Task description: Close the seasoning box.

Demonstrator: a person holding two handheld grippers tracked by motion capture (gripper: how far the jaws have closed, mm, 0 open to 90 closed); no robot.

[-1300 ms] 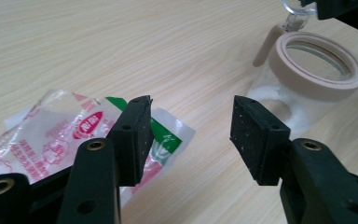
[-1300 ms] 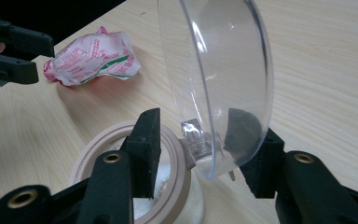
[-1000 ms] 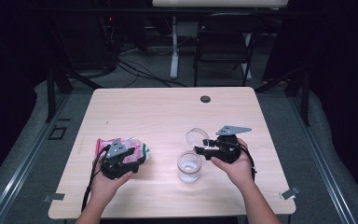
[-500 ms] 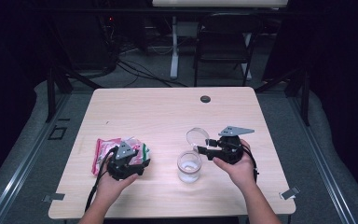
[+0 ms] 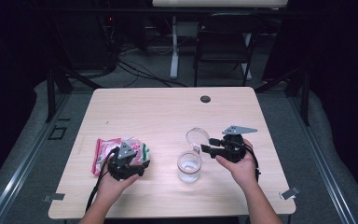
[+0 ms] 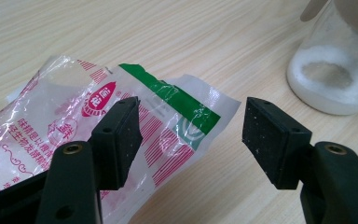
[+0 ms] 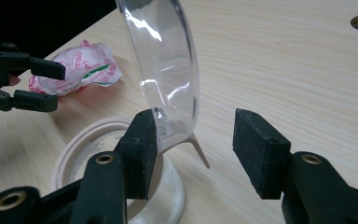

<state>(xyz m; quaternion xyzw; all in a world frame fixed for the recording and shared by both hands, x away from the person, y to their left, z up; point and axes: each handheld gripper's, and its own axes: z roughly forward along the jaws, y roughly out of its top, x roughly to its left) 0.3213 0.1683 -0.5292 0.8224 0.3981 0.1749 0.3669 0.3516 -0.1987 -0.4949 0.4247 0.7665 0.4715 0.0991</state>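
A torn pink, white and green plastic bag lies flat at the table's front left. My left gripper hovers over its right end. Its jaws have just been opening; the bag's green corner lies between them, and the pads do not press on it, so my left gripper is open. A small clear jar with white powder stands right of centre. Its clear hinged lid stands upright. My right gripper is open around the lid's lower edge, which is close to the left pad and well clear of the right pad.
The light wooden table has a dark round grommet hole near its far edge. A black chair and cables stand beyond it. In the right gripper view the bag and the left gripper lie past the jar's rim.
The left hand has edged slightly to the right over the bag. The right hand, jar and lid stay where they were.
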